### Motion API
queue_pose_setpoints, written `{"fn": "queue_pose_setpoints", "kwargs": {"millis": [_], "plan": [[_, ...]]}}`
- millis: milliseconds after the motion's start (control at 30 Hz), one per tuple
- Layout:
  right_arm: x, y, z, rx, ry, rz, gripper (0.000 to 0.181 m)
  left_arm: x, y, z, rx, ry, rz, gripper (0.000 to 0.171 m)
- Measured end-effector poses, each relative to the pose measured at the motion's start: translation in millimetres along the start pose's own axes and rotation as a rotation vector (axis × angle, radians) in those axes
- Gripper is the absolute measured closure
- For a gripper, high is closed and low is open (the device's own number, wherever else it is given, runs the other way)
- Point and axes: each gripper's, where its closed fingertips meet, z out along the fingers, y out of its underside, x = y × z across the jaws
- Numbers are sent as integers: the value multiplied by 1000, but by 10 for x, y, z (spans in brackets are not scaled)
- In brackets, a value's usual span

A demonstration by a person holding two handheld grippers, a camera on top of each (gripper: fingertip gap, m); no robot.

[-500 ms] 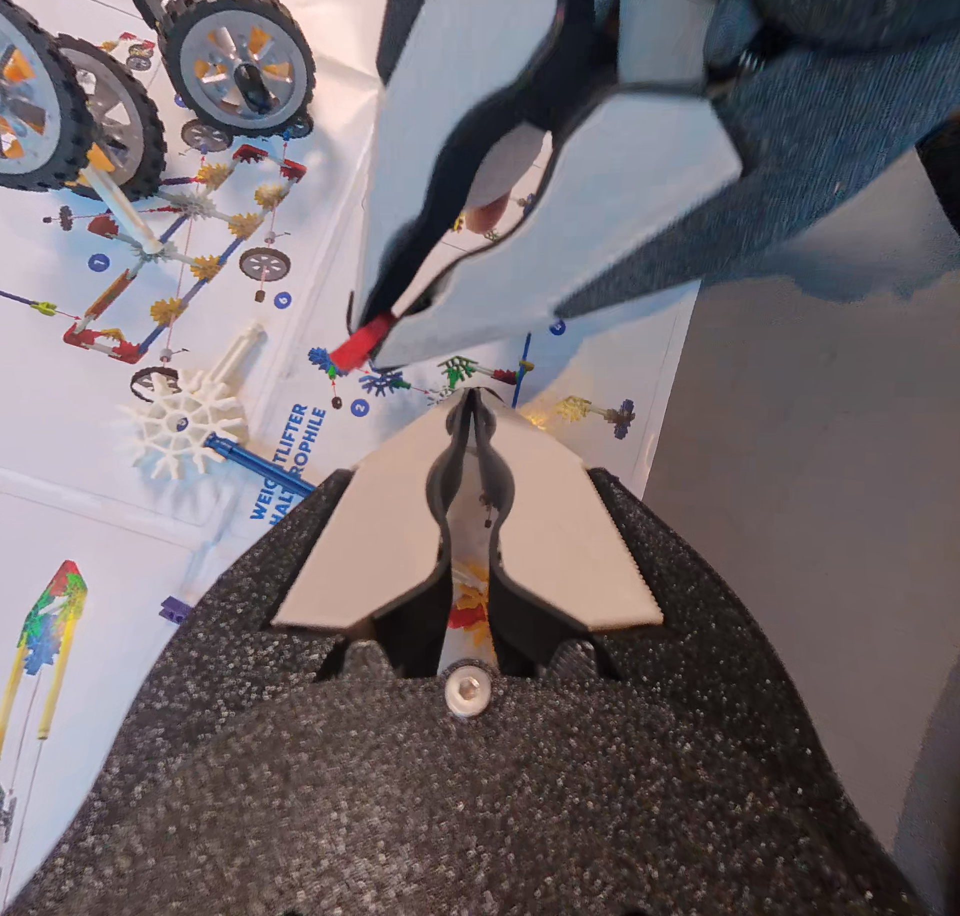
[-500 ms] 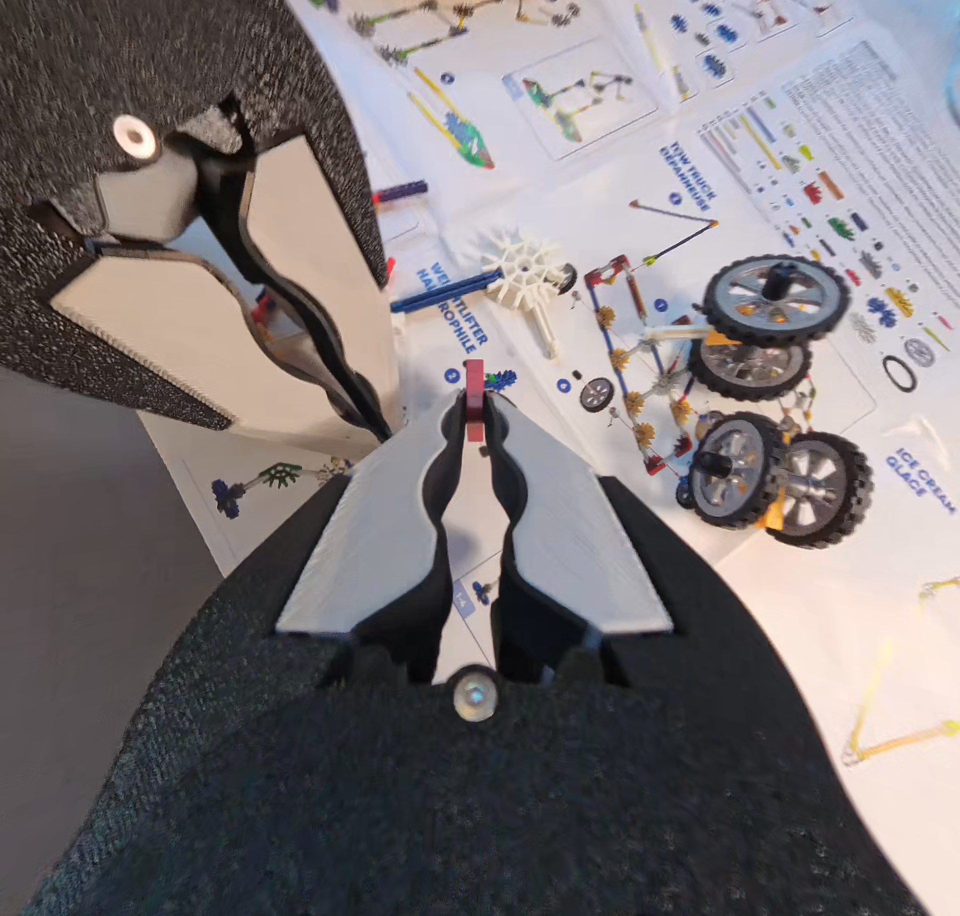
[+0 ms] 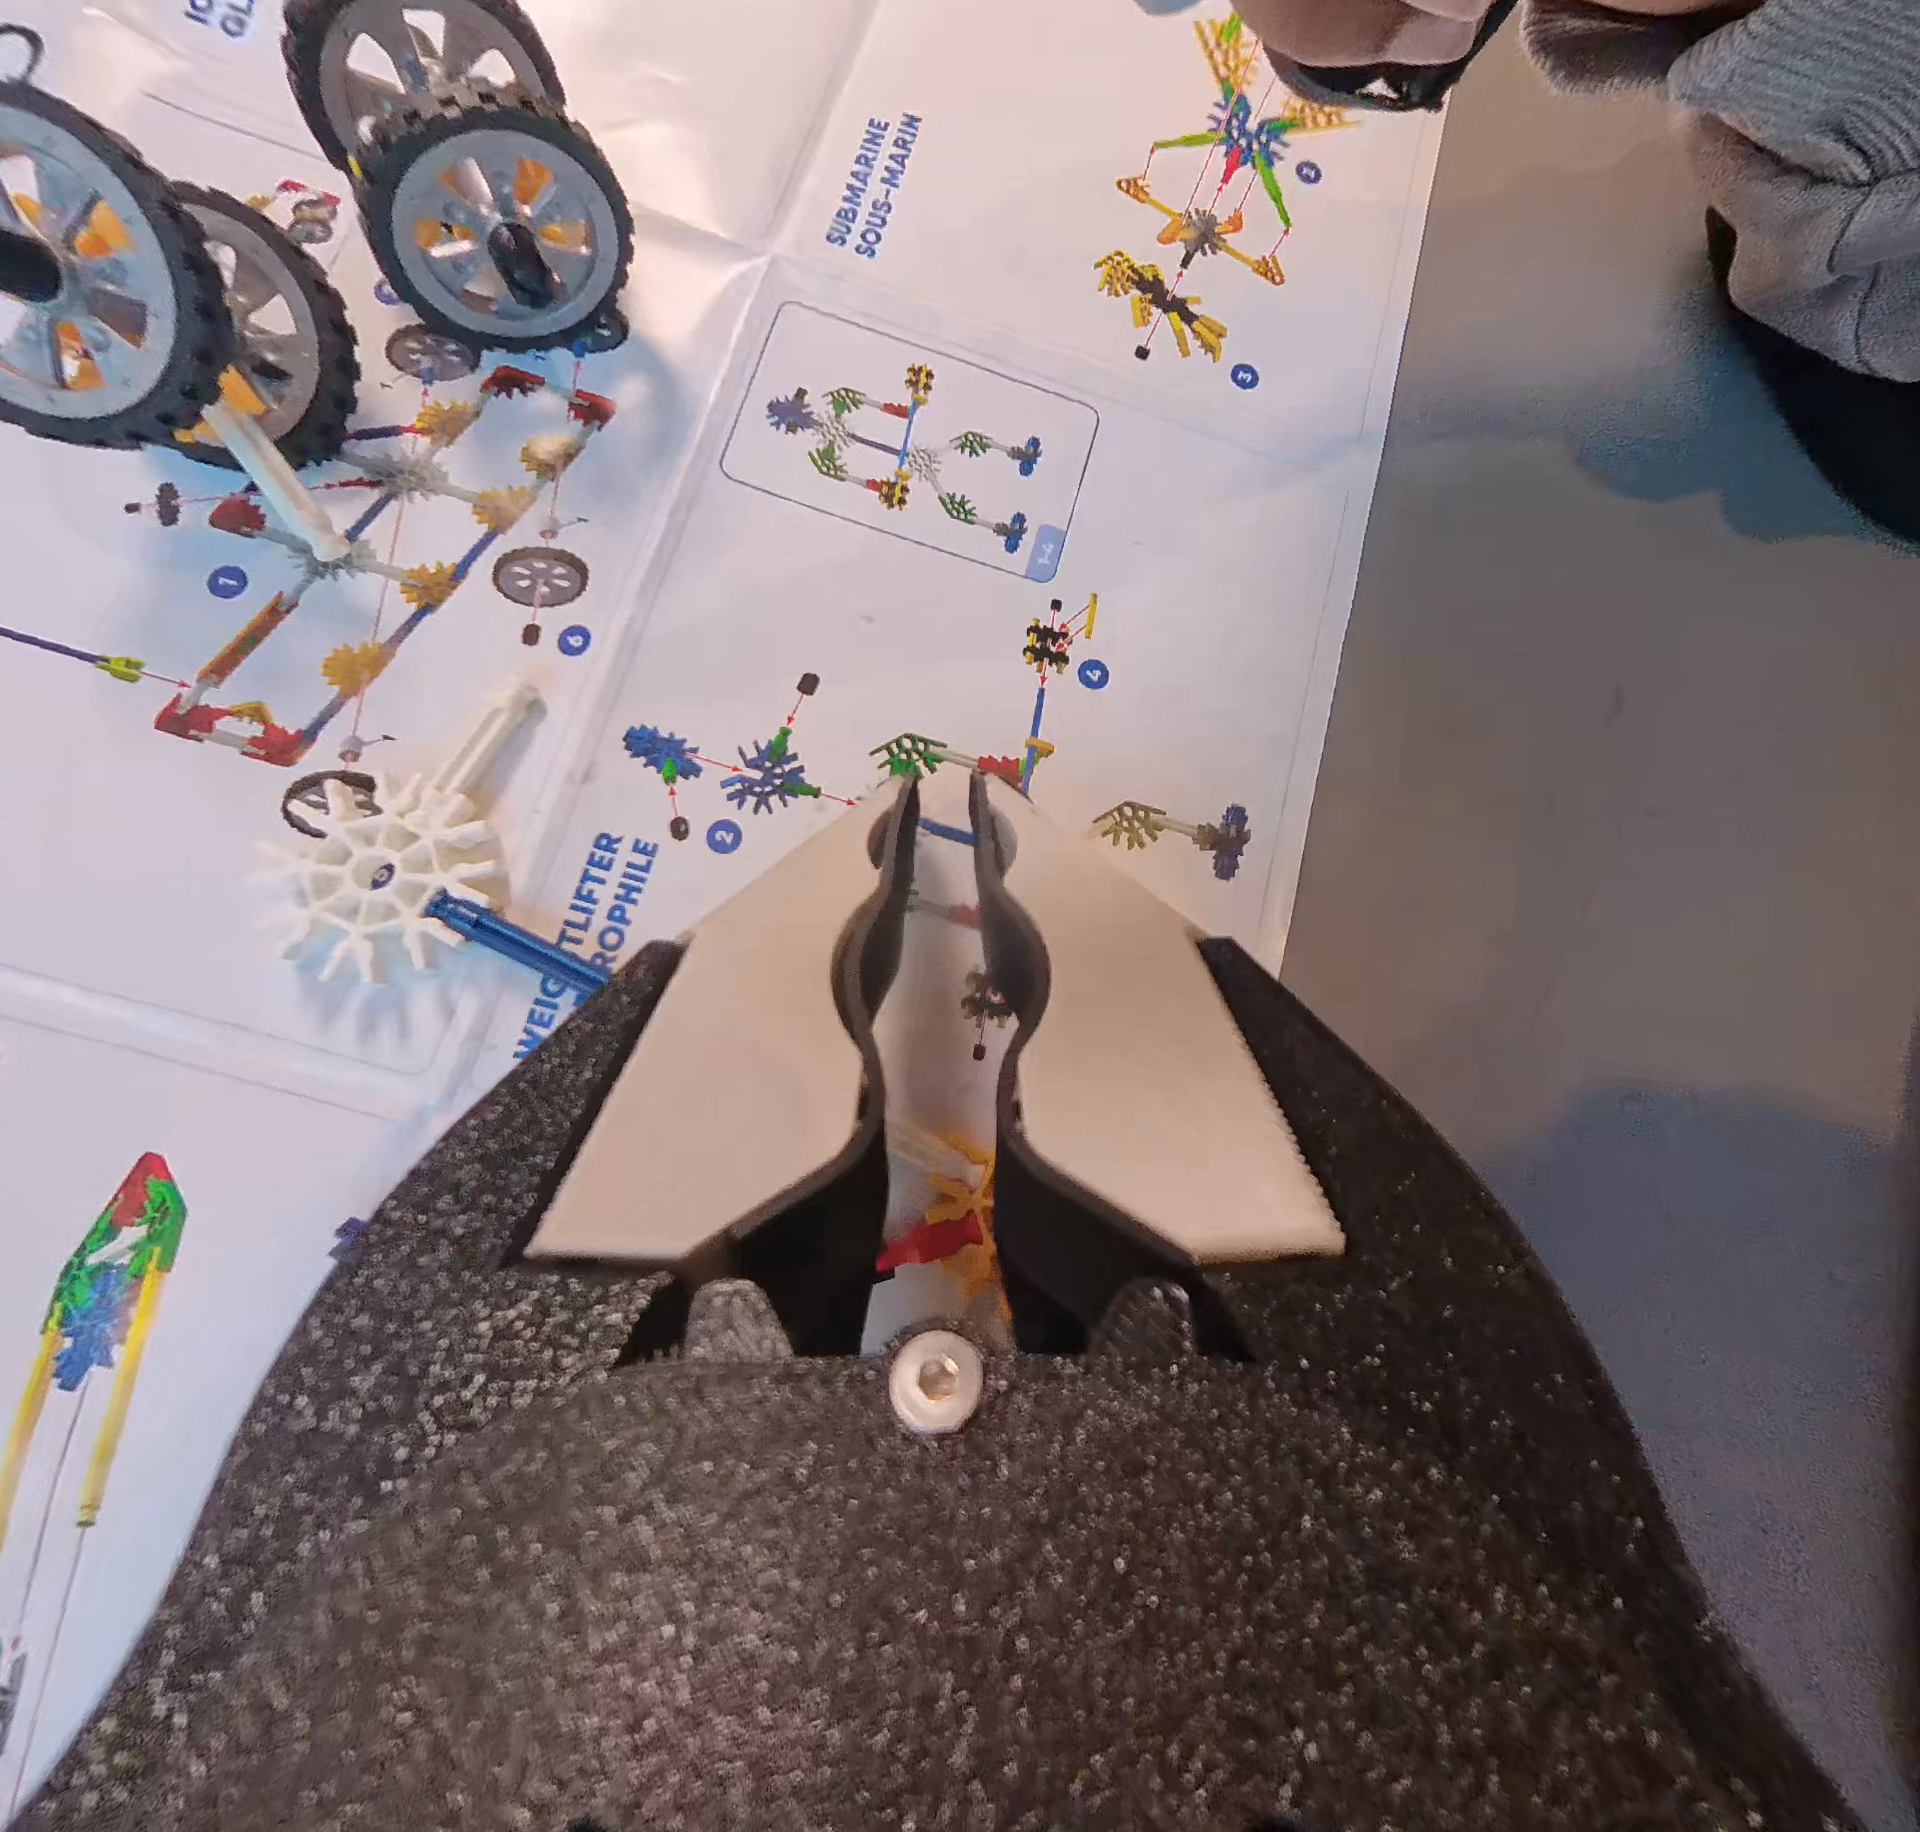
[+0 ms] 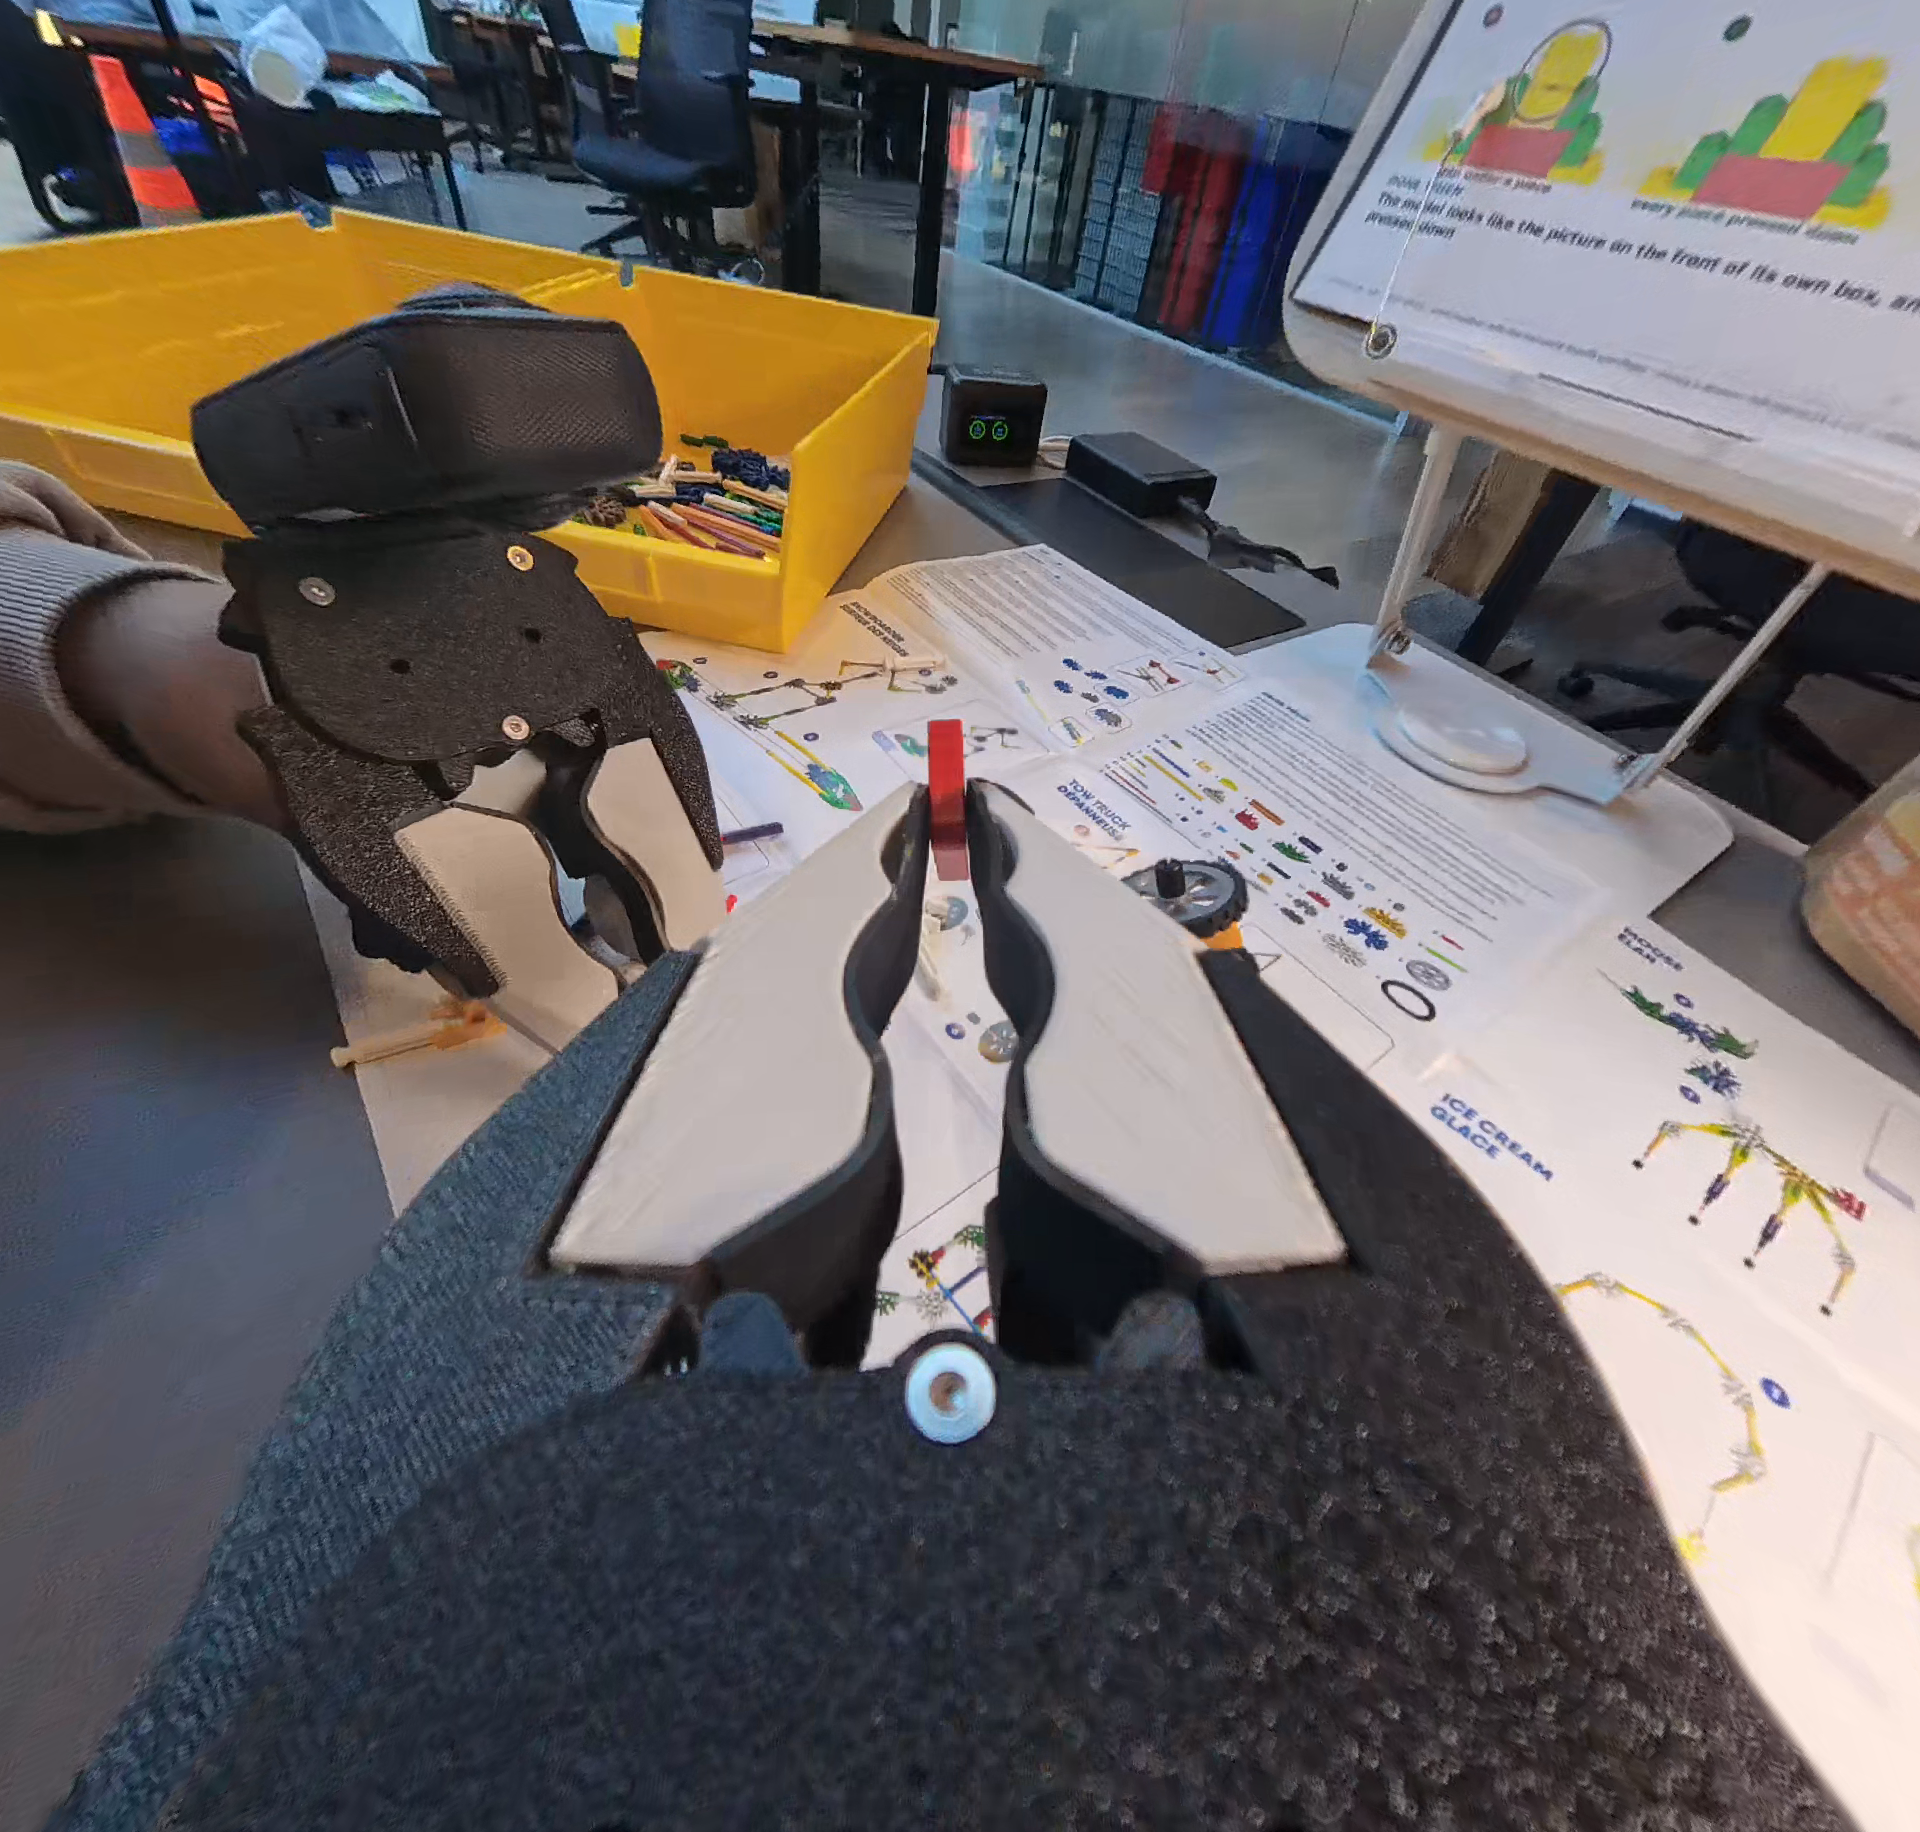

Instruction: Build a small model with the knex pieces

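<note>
**A:** In the left wrist view, what is the left gripper (image 3: 940, 780) doing?

**B:** Its jaws stand slightly parted at the tips, gripping nothing, above the white fold-out instruction sheet (image 3: 935, 255). The white snowflake-shaped plastic connector (image 3: 379, 873) on its blue plastic rod (image 3: 499, 935) lies to its left, the black-tyred grey-hubbed wheel assembly (image 3: 312, 255) beyond.

**B:** In the right wrist view, the right gripper (image 4: 948, 795) is closed on a small red plastic piece (image 4: 945, 790), standing upright, pinched at the tips. The yellow plastic parts bin (image 4: 727, 369) sits behind.

**A:** Handling advice?

**B:** I'd judge the pinch narrow; keep the pressure steady so the piece doesn't twist.
</note>
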Motion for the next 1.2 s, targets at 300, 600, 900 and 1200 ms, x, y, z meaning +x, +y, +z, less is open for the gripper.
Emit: {"fn": "queue_pose_setpoints", "kwargs": {"millis": [300,600,900,1200], "plan": [[-220,855,-68,-503,-147,23,151,-211,-242,-423,178,-109,53,147],[946,401,-2306,-426,525,143,117,-292,-172,-432,170,-113,43,145],[480,1882,-3764,-653,751,564,125,-309,-188,-403,173,-107,30,144],[511,2040,-3798,-719,792,534,181,-279,-158,-383,167,-100,21,144]]}}
